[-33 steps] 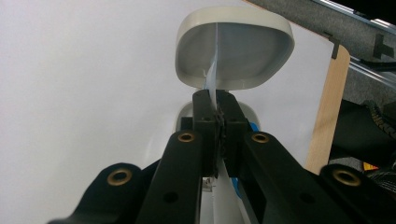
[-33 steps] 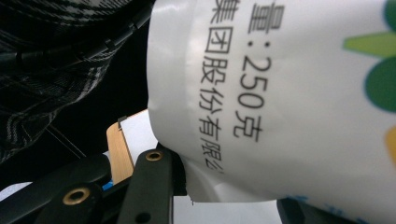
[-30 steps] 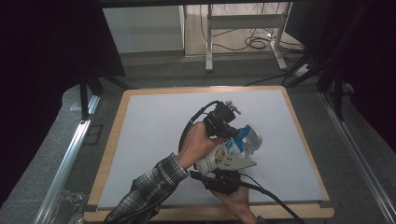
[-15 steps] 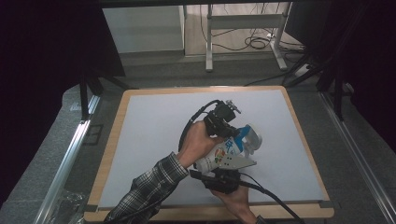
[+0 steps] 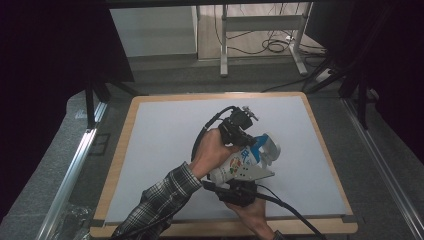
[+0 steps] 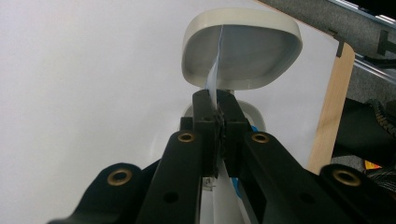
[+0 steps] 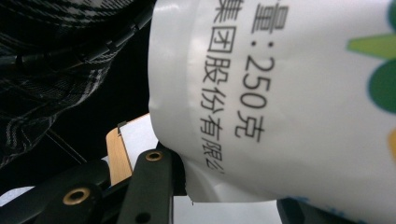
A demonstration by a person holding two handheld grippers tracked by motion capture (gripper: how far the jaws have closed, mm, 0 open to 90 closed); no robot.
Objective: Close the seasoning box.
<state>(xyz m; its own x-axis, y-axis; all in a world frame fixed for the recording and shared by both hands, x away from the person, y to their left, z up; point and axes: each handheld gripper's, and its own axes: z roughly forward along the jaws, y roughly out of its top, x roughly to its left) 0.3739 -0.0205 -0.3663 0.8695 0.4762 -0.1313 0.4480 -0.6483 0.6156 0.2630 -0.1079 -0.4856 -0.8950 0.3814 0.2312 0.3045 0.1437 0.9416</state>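
Left gripper pinched shut on the pouch's thin top edge, with a white bowl just beyond its tips. Right gripper clamps the pouch body (printed side facing its camera).

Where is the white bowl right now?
In the high view the white bowl sits on the table's white mat, right of centre, just past the pouch both grippers hold.

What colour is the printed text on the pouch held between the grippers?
Black, on the white pouch; clearest in the right gripper view.
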